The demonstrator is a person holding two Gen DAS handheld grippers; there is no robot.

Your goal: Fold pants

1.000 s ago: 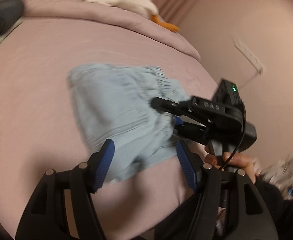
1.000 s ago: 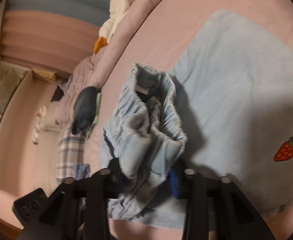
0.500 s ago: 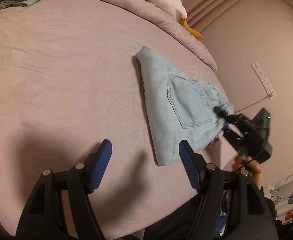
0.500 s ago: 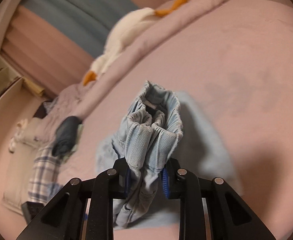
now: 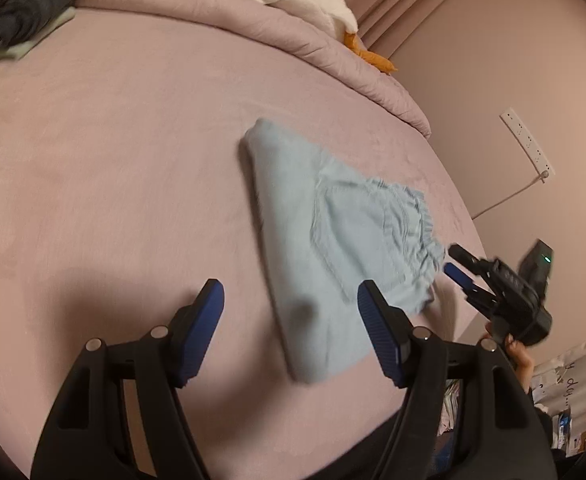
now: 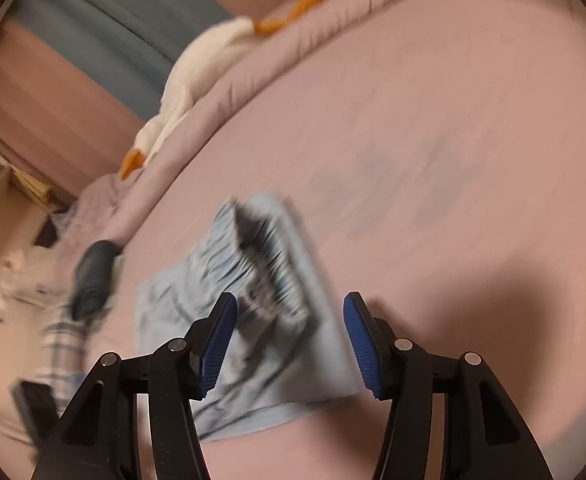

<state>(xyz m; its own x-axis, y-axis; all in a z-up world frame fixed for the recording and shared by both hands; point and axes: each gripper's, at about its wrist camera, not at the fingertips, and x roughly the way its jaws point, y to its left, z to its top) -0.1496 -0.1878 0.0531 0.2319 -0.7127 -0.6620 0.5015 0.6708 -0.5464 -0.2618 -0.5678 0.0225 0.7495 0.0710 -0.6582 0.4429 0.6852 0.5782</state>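
Both the left claw and right claw gape released above the folded pants; no legible label.

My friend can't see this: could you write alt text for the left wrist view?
Folded light-blue denim pants lie on a pink bed, beyond the open left gripper. The right gripper, open, is beside the waistband.
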